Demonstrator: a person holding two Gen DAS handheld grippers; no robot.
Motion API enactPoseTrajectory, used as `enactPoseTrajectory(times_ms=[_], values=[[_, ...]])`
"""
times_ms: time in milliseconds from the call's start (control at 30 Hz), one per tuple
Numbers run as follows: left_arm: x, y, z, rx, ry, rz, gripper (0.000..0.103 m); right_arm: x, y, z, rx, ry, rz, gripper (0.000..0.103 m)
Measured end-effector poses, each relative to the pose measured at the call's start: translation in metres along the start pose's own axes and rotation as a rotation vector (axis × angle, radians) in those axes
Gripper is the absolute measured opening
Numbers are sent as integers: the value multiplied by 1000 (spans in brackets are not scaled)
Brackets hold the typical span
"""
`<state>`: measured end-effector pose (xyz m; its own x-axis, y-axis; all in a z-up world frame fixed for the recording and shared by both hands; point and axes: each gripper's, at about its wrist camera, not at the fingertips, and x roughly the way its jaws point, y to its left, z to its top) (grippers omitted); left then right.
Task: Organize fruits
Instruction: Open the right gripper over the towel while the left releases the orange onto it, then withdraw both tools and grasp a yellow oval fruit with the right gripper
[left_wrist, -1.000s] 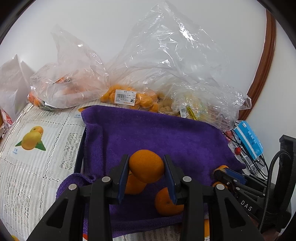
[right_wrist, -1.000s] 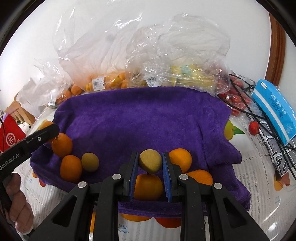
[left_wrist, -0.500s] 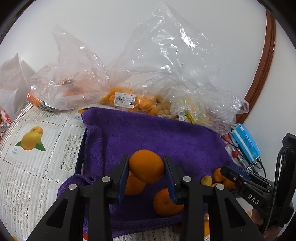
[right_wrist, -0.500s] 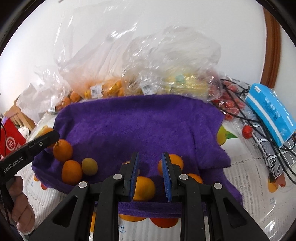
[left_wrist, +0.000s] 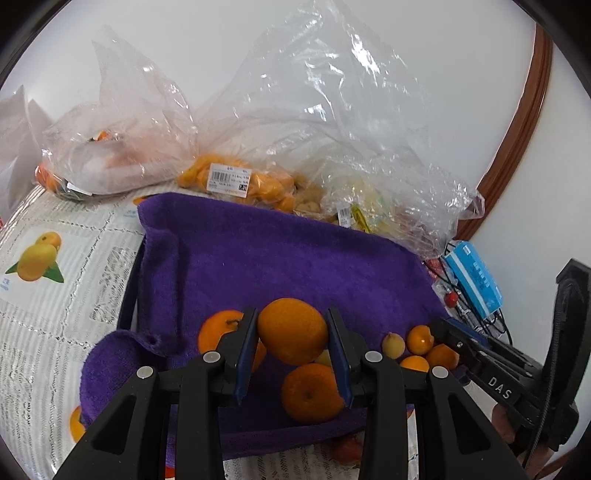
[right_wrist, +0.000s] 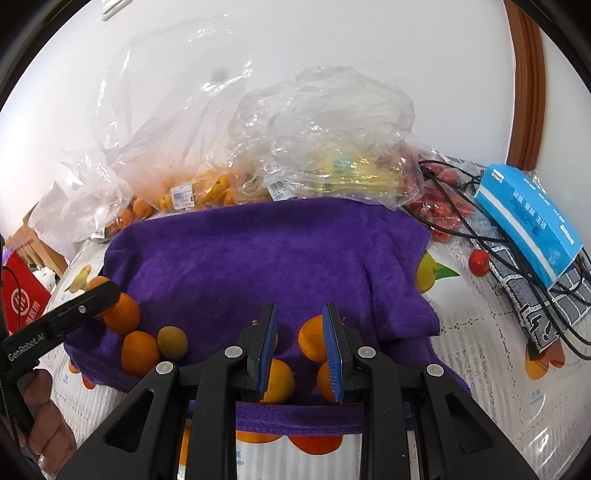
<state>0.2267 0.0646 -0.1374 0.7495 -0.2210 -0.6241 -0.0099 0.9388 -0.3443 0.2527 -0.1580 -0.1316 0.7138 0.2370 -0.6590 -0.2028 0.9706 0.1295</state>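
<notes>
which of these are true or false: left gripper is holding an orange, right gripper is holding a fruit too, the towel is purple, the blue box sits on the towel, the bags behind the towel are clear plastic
1. The left gripper is holding an orange. True: its pads press on both sides of the fruit.
2. The right gripper is holding a fruit too. False: nothing sits between its narrow jaws; the fruit lies on the towel beneath.
3. The towel is purple. True.
4. The blue box sits on the towel. False: it lies off the towel's right edge, over black cables.
5. The bags behind the towel are clear plastic. True.
</notes>
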Motion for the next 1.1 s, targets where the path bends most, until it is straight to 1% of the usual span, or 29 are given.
enactPoseTrajectory(times_ms=[133, 300, 400, 433, 500, 533, 667, 767, 833, 933, 1100], values=[[2, -1, -1, -5, 0, -1, 35, 0, 5, -1, -22, -1, -6, 29], [2, -3, -2, -22, -12, -5, 34, 0, 8, -1, -31, -1, -5, 30], [2, -4, -3, -28, -10, -20, 34, 1, 7, -1, -30, 1, -6, 30], [1, -6, -3, -23, -10, -18, 35, 1, 7, -1, -31, 1, -7, 30], [0, -7, -3, -11, -14, -18, 45, 0, 8, -1, -34, -2, -7, 30], [-1, -8, -3, -7, -18, -18, 47, 0, 8, -1, -34, -3, -7, 30], [-5, -9, -3, -1, -30, -25, 48, -1, 9, -2, -42, -5, -9, 30], [-12, -9, -2, -10, -51, -10, 48, -5, 12, -2, -48, -15, -9, 30], [-17, -10, -1, -8, -68, -24, 49, -9, 13, -2, -46, -22, -6, 33], [-24, -16, -1, 31, -104, 11, 50, -14, 13, -5, -31, -33, -2, 33], [-31, -23, -4, 86, -117, 75, 50, -20, 16, -11, -7, -31, 6, 33]])
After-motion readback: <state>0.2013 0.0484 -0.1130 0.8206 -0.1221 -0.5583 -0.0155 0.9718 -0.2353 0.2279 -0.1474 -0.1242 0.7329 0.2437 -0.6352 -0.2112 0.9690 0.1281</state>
